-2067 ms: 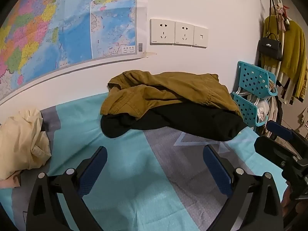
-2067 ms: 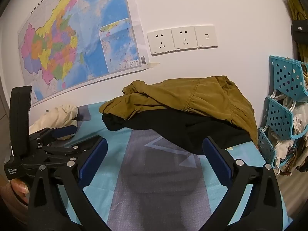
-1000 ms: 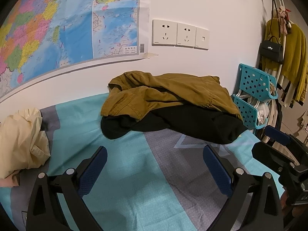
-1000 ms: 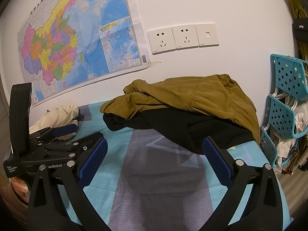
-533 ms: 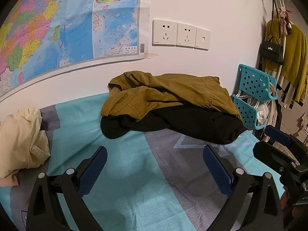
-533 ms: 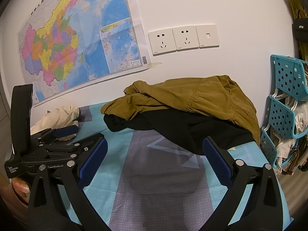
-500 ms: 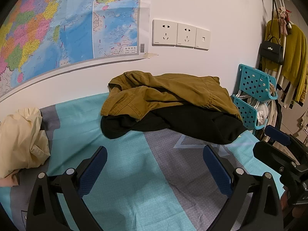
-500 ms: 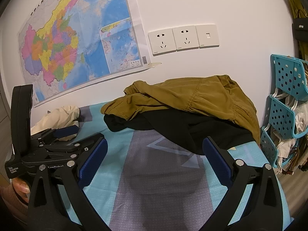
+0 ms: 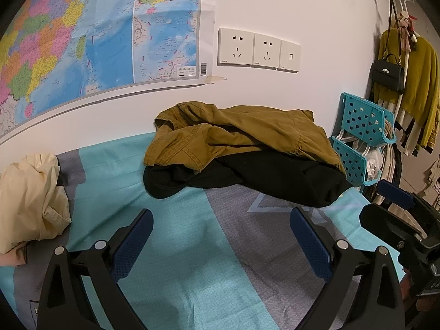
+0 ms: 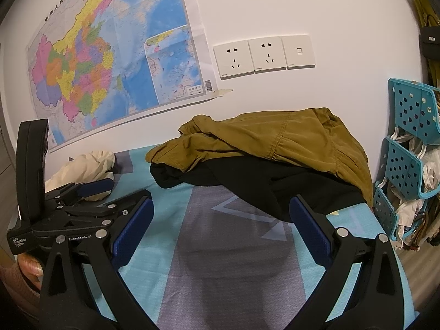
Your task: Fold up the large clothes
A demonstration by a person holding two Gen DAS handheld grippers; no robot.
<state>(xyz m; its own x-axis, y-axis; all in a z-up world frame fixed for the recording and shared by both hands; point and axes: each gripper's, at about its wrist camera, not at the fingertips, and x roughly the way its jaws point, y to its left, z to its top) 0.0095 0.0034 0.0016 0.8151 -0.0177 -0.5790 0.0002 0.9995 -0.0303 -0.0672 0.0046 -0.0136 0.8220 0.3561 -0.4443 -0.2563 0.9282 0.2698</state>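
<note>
Your bedsheet [image 9: 192, 261] lies bare ahead, the wall edging it at 12 o'clock. The olive jacket [image 9: 233, 140] is heaped over a black garment [image 9: 275, 176] at 12 o'clock. Your left gripper [image 9: 221, 240] and right gripper [image 10: 221, 229] gape wide, holding nothing.

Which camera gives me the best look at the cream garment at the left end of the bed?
The left wrist view: the cream garment lies crumpled in plain sight, nothing in front of it. In the right wrist view it is farther off and the left claw covers its lower part.
</note>
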